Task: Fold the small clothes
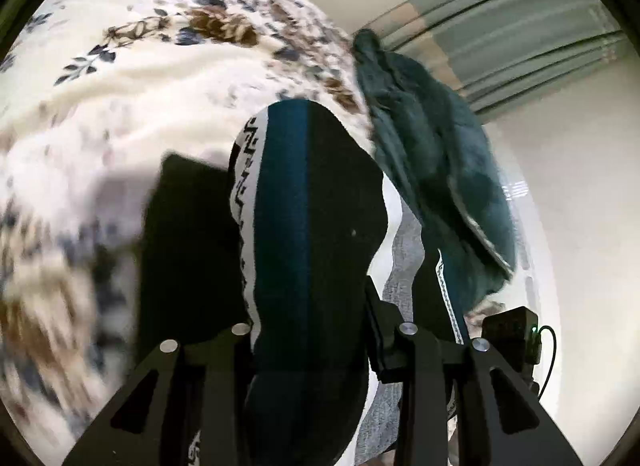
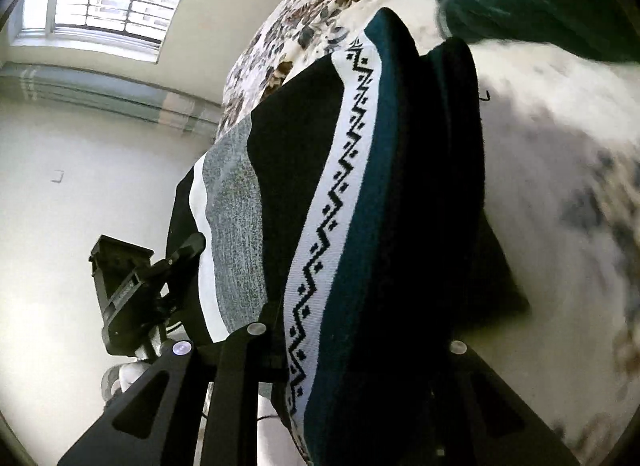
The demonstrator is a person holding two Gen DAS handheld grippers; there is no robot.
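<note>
Left wrist view: left gripper [image 1: 308, 330] clamped on a knit striped garment [image 1: 304, 201] of black, teal and white bands, its fingertips buried in cloth; floral bedspread [image 1: 120, 65] blurred; dark green cloth [image 1: 432, 169] beyond. Right wrist view: right gripper [image 2: 356, 346] likewise closed on the garment [image 2: 340, 185], zigzag band and grey panel showing, lifted above the bedspread [image 2: 540, 145]; the left gripper [image 2: 132, 290] shows at the far edge.

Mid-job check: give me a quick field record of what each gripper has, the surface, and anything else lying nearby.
left gripper: shut on the striped garment
right gripper: shut on the same garment
garment: black, teal, white and grey bands with a zigzag stripe; lifted, draping over both grippers
surface: floral bedspread, blurred
nearby: dark green cloth bunched on the bedspread beyond the garment
fold state: cannot tell
</note>
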